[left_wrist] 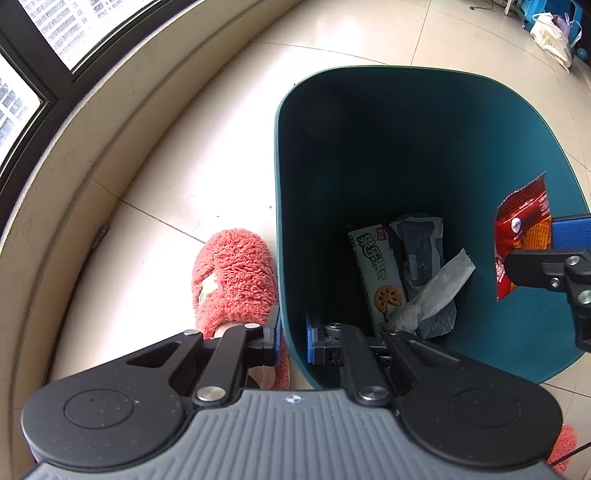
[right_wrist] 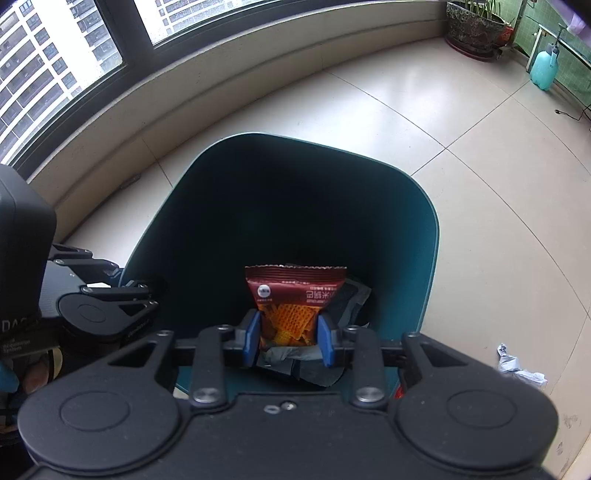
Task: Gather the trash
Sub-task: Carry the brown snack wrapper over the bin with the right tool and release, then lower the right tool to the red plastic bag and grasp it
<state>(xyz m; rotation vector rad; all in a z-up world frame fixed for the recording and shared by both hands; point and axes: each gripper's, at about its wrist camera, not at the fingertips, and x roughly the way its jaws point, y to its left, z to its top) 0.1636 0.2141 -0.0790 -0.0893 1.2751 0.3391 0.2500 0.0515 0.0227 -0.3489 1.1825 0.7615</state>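
Note:
A dark teal trash bin (left_wrist: 369, 122) stands on the tiled floor; it also shows in the right wrist view (right_wrist: 413, 240). Inside lie a green biscuit box (left_wrist: 376, 273), a grey wrapper (left_wrist: 421, 247) and a crumpled white tissue (left_wrist: 439, 288). My left gripper (left_wrist: 292, 341) is shut on the bin's near rim, one finger inside and one outside. My right gripper (right_wrist: 288, 338) is shut on a red snack packet (right_wrist: 295, 295) and holds it over the bin's opening; the packet also shows in the left wrist view (left_wrist: 521, 236).
A pink fluffy slipper (left_wrist: 232, 280) is beside the bin on the left. A crumpled white paper (right_wrist: 517, 365) lies on the floor right of the bin. A low wall under windows curves behind. A plant pot (right_wrist: 476, 29) and blue spray bottle (right_wrist: 545, 68) stand far right.

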